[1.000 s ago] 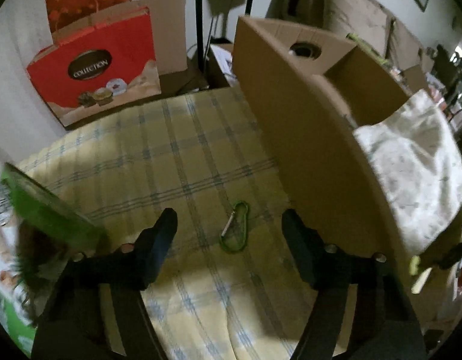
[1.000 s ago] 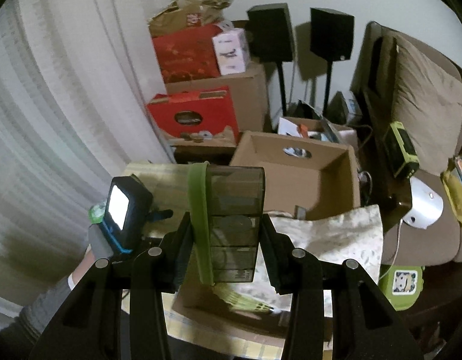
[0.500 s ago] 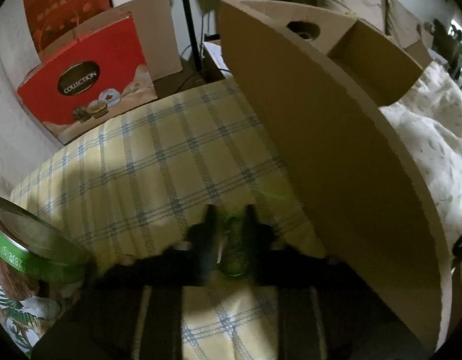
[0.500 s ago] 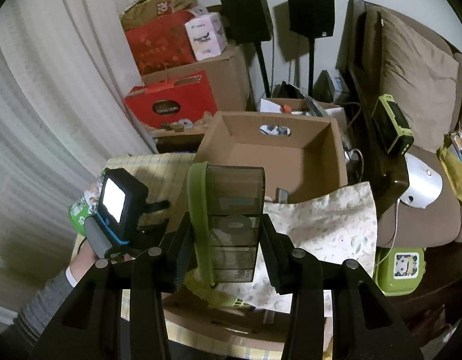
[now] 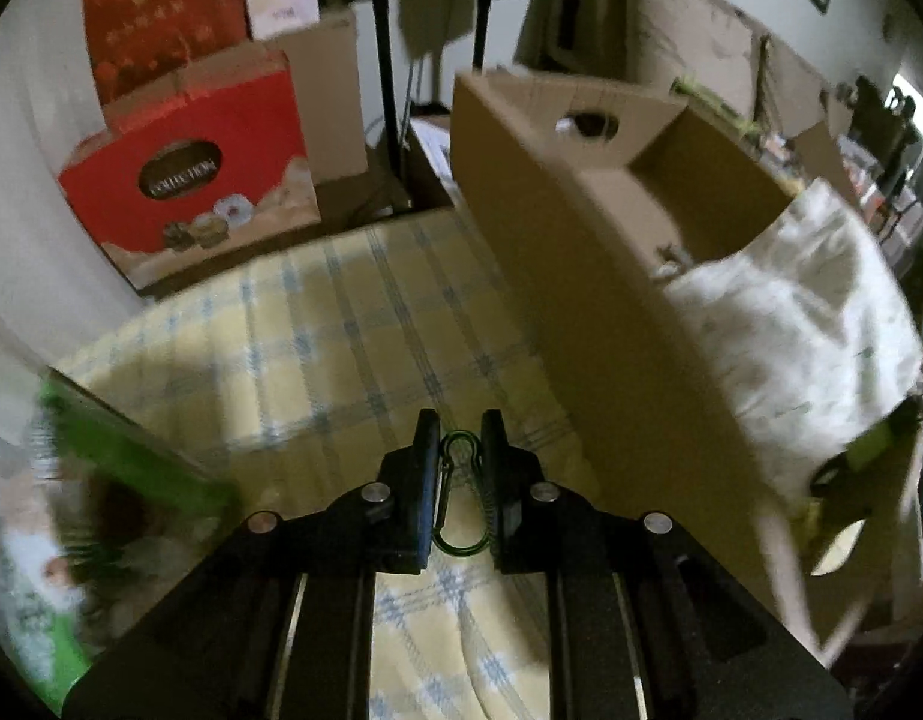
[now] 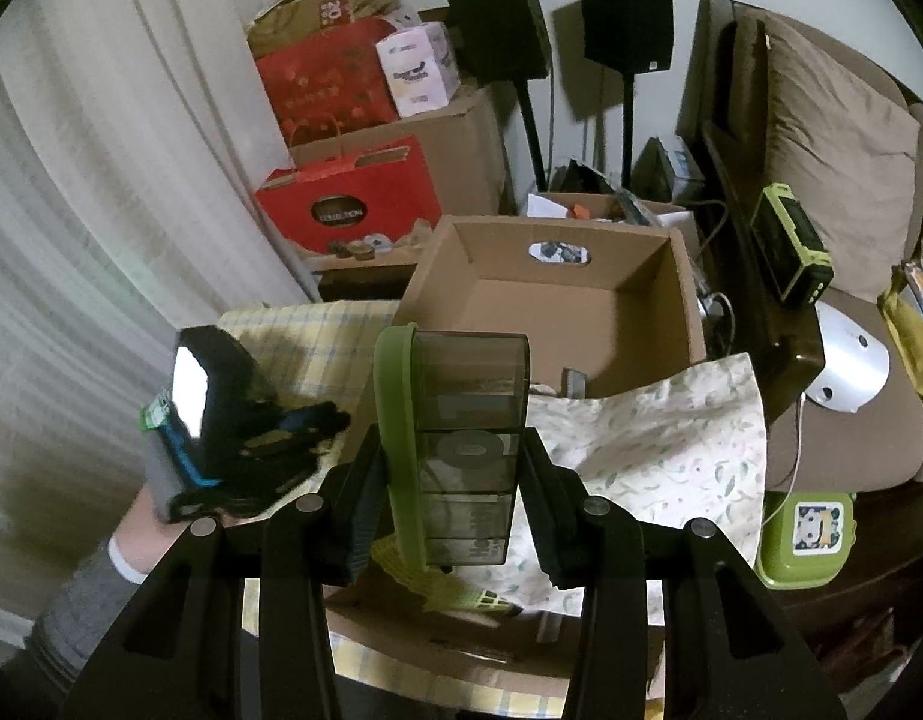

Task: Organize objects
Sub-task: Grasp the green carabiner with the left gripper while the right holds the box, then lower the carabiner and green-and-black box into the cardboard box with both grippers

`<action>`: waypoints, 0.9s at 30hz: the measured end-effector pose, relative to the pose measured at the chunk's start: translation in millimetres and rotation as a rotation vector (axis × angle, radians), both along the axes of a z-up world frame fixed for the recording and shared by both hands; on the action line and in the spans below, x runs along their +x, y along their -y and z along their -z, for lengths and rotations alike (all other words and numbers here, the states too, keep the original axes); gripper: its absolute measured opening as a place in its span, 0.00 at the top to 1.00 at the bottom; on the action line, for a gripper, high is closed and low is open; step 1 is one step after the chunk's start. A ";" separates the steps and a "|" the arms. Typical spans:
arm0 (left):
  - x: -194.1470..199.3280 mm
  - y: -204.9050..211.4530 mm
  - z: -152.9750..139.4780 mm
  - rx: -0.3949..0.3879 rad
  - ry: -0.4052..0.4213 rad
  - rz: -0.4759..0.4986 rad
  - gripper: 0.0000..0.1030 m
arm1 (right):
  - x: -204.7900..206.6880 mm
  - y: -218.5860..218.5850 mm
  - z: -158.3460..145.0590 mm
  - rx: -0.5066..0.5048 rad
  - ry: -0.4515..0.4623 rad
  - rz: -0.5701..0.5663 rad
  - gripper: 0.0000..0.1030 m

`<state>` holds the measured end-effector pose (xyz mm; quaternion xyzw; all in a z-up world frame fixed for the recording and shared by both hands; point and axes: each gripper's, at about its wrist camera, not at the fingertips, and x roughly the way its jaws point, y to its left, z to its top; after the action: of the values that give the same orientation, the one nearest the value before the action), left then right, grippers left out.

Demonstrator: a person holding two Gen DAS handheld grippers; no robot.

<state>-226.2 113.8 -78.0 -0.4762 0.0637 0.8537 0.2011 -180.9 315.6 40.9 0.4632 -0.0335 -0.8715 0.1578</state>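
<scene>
My left gripper [image 5: 459, 427] is shut on a green carabiner [image 5: 458, 492], held above the yellow checked cloth [image 5: 317, 330]. My right gripper [image 6: 449, 444] is shut on a green and smoky-clear container [image 6: 461, 444], held upright above the table. An open cardboard box [image 6: 551, 306] stands behind it, also at the right of the left wrist view [image 5: 611, 240]. A floral white cloth [image 6: 653, 438] drapes over the box's near side. The left gripper's body [image 6: 221, 420] shows at left in the right wrist view.
A green-lidded can [image 5: 89, 468] stands at the left on the cloth. A red gift box [image 5: 185, 180] and cardboard boxes stand behind the table. Two speakers on stands [image 6: 623, 18], a sofa with a cushion [image 6: 833, 138] and a green lunch box [image 6: 809, 528] are at the right.
My left gripper went down over the carabiner, closed on it and has lifted it off the cloth. My right gripper keeps holding the container, nearly still.
</scene>
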 end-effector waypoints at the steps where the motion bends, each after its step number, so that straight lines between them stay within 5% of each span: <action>1: 2.4 1.7 -7.3 0.012 -0.009 0.001 0.88 | 0.7 -0.5 -0.6 0.000 -0.003 0.001 0.58; 14: 42.4 -53.5 -104.0 0.137 -0.107 0.141 0.88 | -6.3 -19.4 13.3 0.121 0.009 0.090 0.58; 27: 18.4 -125.1 -57.8 0.151 0.047 0.129 0.88 | -44.3 -46.6 106.2 0.141 0.216 0.152 0.58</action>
<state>-207.8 238.9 -20.2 -0.4746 0.0249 0.8298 0.2924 -225.2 362.1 -65.3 0.5602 -0.0240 -0.8262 0.0539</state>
